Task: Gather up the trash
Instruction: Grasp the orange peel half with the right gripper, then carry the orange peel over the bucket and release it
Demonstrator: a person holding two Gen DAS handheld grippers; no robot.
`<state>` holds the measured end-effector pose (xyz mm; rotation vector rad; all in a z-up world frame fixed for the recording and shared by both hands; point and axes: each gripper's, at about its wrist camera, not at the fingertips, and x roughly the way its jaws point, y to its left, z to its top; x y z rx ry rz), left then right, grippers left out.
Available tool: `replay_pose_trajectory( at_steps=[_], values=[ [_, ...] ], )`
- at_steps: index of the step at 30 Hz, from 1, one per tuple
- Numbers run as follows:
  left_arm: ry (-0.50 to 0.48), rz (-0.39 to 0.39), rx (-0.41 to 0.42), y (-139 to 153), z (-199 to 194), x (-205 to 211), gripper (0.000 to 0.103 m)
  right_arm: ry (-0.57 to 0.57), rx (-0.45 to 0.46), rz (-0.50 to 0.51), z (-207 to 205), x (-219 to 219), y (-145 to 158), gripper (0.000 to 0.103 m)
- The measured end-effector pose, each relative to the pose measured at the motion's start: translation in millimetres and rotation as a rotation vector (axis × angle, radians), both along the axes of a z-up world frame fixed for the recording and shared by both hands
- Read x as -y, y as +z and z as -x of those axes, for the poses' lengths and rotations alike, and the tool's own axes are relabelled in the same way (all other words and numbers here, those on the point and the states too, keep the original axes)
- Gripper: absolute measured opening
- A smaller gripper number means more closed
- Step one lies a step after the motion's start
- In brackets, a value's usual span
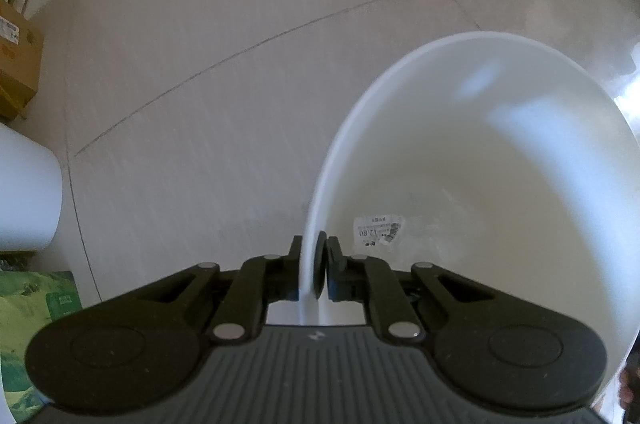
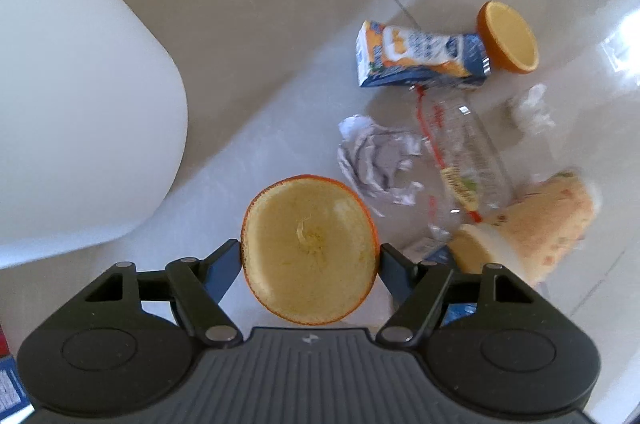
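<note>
My right gripper (image 2: pixel 310 256) clamps 1 hollow orange peel half (image 2: pixel 310 250), pith-side up at lower centre; my left gripper (image 1: pixel 313 264) pinches the white plastic bucket's rim (image 1: pixel 320 192).

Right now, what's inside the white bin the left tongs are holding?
The white bin looks empty of trash: only a price sticker shows on the bottom. The left tongs, clamped on the rim, cover the near part of the bottom.

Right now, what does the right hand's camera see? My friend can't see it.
The right gripper holds an orange peel half above the floor. Beyond lie a juice carton, crumpled paper, a plastic bottle and another peel half.
</note>
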<state>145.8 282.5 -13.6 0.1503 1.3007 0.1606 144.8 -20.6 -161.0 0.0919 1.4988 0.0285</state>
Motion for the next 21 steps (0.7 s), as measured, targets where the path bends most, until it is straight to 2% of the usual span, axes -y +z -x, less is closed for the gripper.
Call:
replay_pose_trajectory(
  at_steps=[6,13,21],
  values=[
    [0.011,0.010,-0.028,-1,-8,-2,0.008,0.023,0.041,0.003,-4,9,61,0.078],
    [0.013,0.007,-0.044,-3,-13,-2,0.008,0.080,0.159,-0.024,0,9,146,0.078],
    [0.013,0.004,-0.038,-6,-9,1,0.008,0.192,0.273,-0.083,-6,-16,226,0.078]
  ],
)
